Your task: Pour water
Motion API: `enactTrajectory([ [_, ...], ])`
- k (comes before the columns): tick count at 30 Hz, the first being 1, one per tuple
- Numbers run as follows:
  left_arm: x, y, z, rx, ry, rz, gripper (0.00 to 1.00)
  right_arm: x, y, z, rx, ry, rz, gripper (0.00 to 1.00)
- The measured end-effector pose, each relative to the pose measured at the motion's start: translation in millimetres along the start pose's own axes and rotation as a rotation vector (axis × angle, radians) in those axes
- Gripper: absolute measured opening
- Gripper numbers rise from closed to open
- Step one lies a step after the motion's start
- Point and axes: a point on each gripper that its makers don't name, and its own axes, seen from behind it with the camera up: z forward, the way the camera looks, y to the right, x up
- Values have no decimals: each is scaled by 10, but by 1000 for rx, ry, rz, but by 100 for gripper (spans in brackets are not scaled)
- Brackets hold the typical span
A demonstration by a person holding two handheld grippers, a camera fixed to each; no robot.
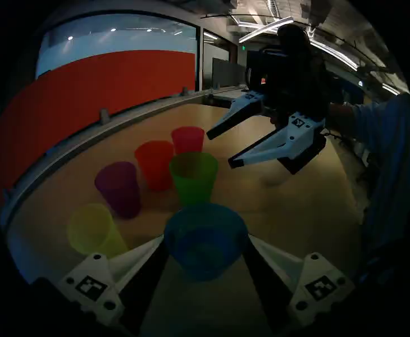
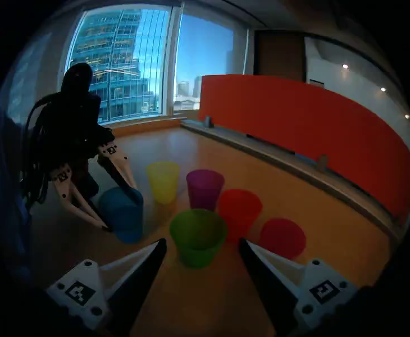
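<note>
The left gripper view sat low over the wooden counter [image 1: 306,208], right behind the translucent blue plastic cup [image 1: 205,241]. The right gripper view faced that cup from farther off. Both shared the counter around it.

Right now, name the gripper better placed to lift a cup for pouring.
Left: the left gripper flanks the translucent blue plastic cup; the open right gripper hovers above the table, near the translucent green plastic cup.

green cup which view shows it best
Right gripper view: the green cup sits close and central, its open mouth visible. The left gripper view shows that cup farther off, behind the blue cup.
</note>
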Motion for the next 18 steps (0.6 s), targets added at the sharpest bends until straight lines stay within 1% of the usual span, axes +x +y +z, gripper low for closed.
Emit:
enactTrajectory([
  [11,142,-154,-232,38,56,-61,86,-63,-57,206,8,-34,17,99],
  [18,185,-218,-365,64,80,-68,86,-109,-56,347,3,-61,16,100],
])
